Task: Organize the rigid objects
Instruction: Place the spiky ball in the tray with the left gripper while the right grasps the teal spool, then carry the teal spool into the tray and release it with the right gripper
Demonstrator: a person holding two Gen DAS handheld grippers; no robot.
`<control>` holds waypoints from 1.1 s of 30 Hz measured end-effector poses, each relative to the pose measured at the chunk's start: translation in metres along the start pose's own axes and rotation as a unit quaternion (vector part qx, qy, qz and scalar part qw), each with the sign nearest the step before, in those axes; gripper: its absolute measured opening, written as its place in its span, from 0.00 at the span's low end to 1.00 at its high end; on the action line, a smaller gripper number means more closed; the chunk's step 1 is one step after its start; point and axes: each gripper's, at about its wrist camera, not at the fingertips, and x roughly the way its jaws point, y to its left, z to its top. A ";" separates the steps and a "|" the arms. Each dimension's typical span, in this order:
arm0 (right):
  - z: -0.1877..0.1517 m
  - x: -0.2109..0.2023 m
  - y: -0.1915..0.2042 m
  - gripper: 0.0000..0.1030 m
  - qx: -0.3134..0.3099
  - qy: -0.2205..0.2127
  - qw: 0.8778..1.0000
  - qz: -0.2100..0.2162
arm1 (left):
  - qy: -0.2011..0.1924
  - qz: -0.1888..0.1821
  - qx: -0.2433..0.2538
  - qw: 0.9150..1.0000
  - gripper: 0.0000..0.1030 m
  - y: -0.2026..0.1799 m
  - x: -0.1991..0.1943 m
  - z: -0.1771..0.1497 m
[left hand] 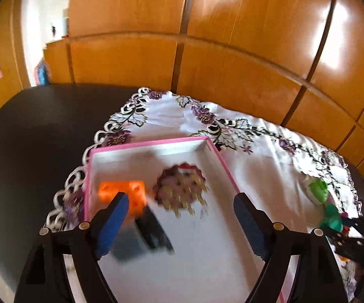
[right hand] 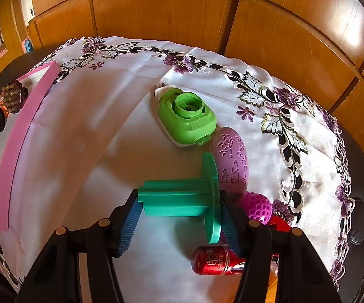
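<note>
My left gripper (left hand: 180, 198) hangs open over a white box with a pink rim (left hand: 156, 142). Inside the box lie an orange cube (left hand: 121, 189), a round brown studded piece (left hand: 182, 189) and a blurred dark cylinder (left hand: 146, 234). The cylinder is close to the left finger, and the other pad is well clear of it. My right gripper (right hand: 179, 197) is shut on a teal spool-like piece (right hand: 177, 197), held just above the cloth. The box's pink rim (right hand: 17, 146) runs along the left of the right wrist view.
A white embroidered cloth (right hand: 106, 126) covers the dark table (left hand: 30, 139). On it lie a green plug-in device (right hand: 187, 118), a pink oval case (right hand: 232, 159), a magenta dimpled ball (right hand: 256, 208) and a red can (right hand: 217, 260). Wooden cabinet doors stand behind the table.
</note>
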 end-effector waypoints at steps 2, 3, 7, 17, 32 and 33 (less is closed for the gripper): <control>0.000 0.000 0.001 0.58 -0.003 -0.001 1.000 -0.001 | -0.005 0.006 0.005 1.000 0.84 -0.004 -0.017 -0.016; -0.001 0.000 0.001 0.58 -0.005 -0.001 1.000 -0.002 | -0.007 0.008 0.009 1.000 0.84 -0.007 -0.022 -0.023; -0.001 -0.001 0.003 0.58 -0.009 -0.003 1.000 -0.006 | -0.004 0.016 0.017 1.000 0.84 -0.016 -0.041 -0.047; -0.003 -0.003 0.008 0.58 -0.020 -0.007 1.000 -0.010 | -0.004 0.036 0.024 0.999 0.84 -0.022 -0.063 -0.067; 0.004 -0.029 0.008 0.58 0.016 -0.034 0.999 0.006 | -0.007 0.035 0.000 0.999 0.84 -0.002 -0.074 -0.073; 0.007 -0.036 0.011 0.58 0.019 -0.042 0.999 0.015 | -0.006 0.035 -0.002 0.999 0.84 0.000 -0.073 -0.074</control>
